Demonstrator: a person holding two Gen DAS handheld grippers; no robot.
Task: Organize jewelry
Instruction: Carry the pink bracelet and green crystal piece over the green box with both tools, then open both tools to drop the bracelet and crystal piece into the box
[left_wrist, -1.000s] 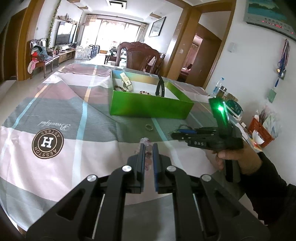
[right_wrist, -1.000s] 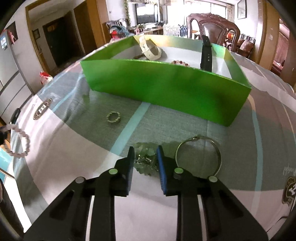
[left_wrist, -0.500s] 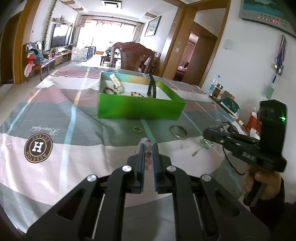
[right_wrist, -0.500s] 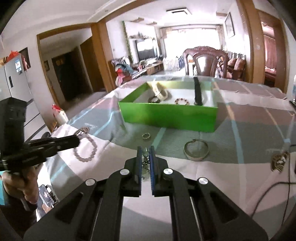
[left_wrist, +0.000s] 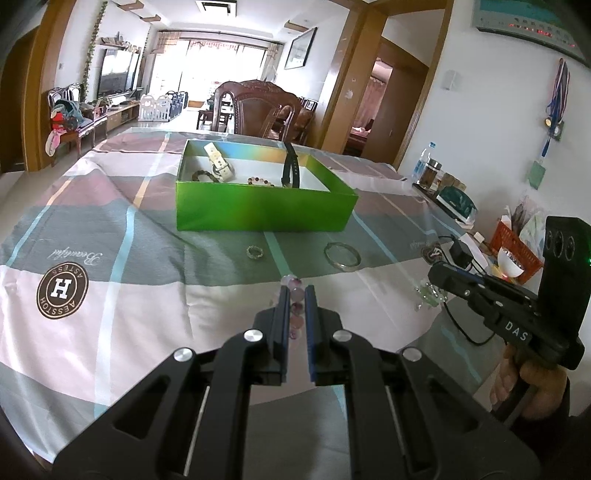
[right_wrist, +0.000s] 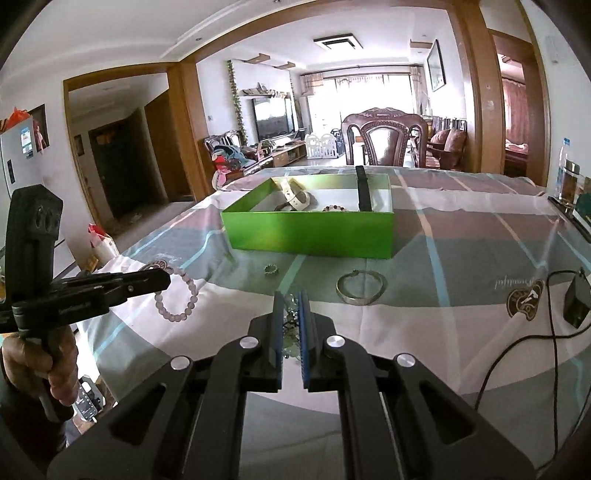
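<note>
My left gripper (left_wrist: 296, 290) is shut on a pale pink bead bracelet (left_wrist: 295, 295), held above the table; the bracelet hangs from it in the right wrist view (right_wrist: 181, 295). My right gripper (right_wrist: 291, 297) is shut on a greenish bead-and-chain piece (right_wrist: 291, 325), also seen dangling in the left wrist view (left_wrist: 428, 293). The green box (left_wrist: 258, 210) stands ahead, holding a white watch (left_wrist: 219, 164), a black band (left_wrist: 290, 166) and bead bracelets. A small ring (left_wrist: 255, 252) and a silver bangle (left_wrist: 342, 255) lie on the cloth before the box.
A checked tablecloth (left_wrist: 110, 258) covers the table. A black charger with cable (right_wrist: 576, 302) lies at the right. Bottles and a red basket (left_wrist: 517, 247) stand beside the table's right edge. A wooden chair (left_wrist: 258, 110) stands behind the box.
Both grippers have lifted and pulled back from the table. The right gripper closed on the greenish piece and raised it; the left keeps hold of the pink bracelet.
</note>
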